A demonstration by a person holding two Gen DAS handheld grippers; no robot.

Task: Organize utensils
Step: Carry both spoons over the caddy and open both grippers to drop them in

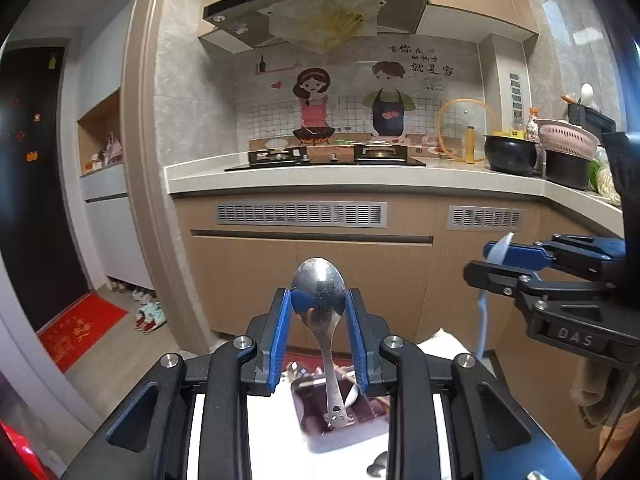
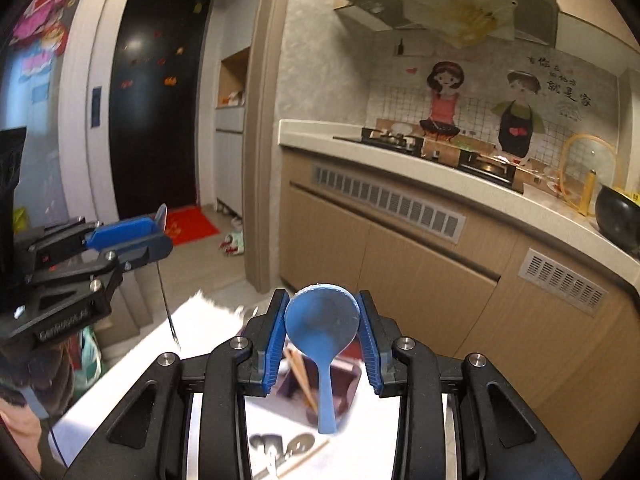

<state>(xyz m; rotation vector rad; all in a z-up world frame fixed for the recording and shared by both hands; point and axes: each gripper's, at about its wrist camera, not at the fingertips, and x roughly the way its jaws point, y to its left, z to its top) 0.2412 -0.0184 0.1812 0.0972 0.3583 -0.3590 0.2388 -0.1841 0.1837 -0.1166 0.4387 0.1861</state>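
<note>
My left gripper (image 1: 319,304) is shut on a steel spoon (image 1: 319,286), bowl up, handle hanging down over a dark purple utensil holder (image 1: 340,434) on the white table. My right gripper (image 2: 322,322) is shut on a blue plastic spoon (image 2: 322,318), bowl up, handle hanging over the same holder (image 2: 348,384), which has wooden chopsticks (image 2: 302,376) in it. Each gripper shows in the other's view: the right one (image 1: 486,258) with the blue spoon (image 1: 482,320), the left one (image 2: 160,232) with the steel spoon's thin handle (image 2: 166,300).
More metal utensils (image 2: 280,446) lie on the white table (image 2: 360,440) near the front edge. A kitchen counter (image 1: 360,178) with a gas stove (image 1: 332,156), pots (image 1: 510,154) and a pink basket (image 1: 566,136) runs behind. A red doormat (image 1: 78,330) lies on the floor at left.
</note>
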